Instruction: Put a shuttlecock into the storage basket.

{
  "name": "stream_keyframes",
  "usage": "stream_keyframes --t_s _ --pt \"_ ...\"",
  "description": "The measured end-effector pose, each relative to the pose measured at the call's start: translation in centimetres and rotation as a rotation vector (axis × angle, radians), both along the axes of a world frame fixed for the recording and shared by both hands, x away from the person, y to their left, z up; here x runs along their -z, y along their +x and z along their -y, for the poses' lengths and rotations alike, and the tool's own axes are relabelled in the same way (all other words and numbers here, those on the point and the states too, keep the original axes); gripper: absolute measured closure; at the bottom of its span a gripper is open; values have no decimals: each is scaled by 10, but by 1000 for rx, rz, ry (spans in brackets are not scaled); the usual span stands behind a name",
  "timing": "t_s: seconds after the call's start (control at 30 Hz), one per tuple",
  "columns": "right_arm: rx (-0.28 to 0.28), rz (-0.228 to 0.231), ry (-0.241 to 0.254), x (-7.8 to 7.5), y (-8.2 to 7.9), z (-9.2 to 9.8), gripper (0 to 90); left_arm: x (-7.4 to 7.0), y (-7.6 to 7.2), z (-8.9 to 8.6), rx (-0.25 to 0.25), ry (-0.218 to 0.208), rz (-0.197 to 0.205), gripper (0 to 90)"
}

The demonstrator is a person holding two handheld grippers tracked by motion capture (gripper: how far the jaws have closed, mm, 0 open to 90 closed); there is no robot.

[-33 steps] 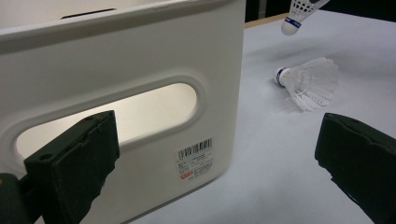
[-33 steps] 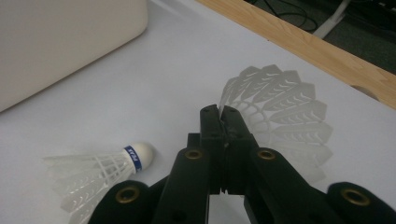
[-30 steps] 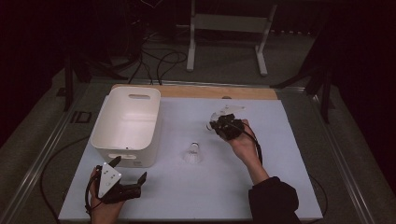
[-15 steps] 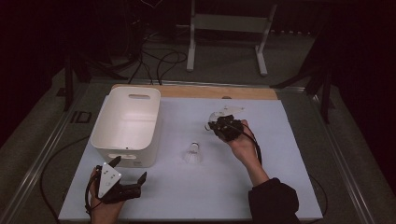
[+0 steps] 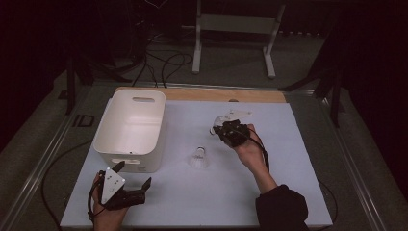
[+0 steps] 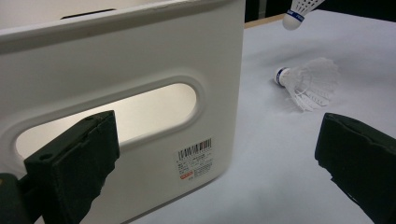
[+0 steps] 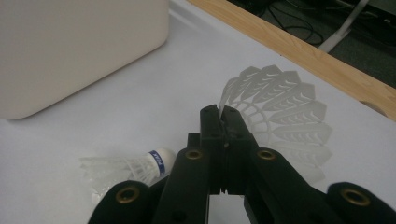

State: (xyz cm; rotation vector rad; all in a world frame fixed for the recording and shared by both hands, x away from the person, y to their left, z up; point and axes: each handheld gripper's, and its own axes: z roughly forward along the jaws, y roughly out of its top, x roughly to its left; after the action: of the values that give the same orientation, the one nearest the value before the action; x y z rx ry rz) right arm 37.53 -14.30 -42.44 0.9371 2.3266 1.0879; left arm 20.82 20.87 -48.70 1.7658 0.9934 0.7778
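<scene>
My right gripper hovers over the white table's middle right, shut on the feather skirt of a white shuttlecock. In the left gripper view that held shuttlecock hangs at the top edge, cork down. A second shuttlecock with a blue-banded cork lies on its side on the table, between the bin and my right hand. It is also in the right gripper view and the left gripper view. My left gripper rests at the front left, open and holding nothing, facing the bin's near wall.
A white plastic bin stands at the table's left, with a handle slot and a barcode label on its near wall. A wooden strip runs along the table's far edge. Cables and a metal stand lie on the floor beyond.
</scene>
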Motion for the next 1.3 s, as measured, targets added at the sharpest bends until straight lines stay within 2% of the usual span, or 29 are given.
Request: stream_keyframes --t_s 0.8,1.3 --pt "-16 21 18 -7 -9 -4 892 0 0 0 -2 0 1 5" --pt "-33 31 45 -14 -14 -8 893 0 0 0 -2 -1 4 5"
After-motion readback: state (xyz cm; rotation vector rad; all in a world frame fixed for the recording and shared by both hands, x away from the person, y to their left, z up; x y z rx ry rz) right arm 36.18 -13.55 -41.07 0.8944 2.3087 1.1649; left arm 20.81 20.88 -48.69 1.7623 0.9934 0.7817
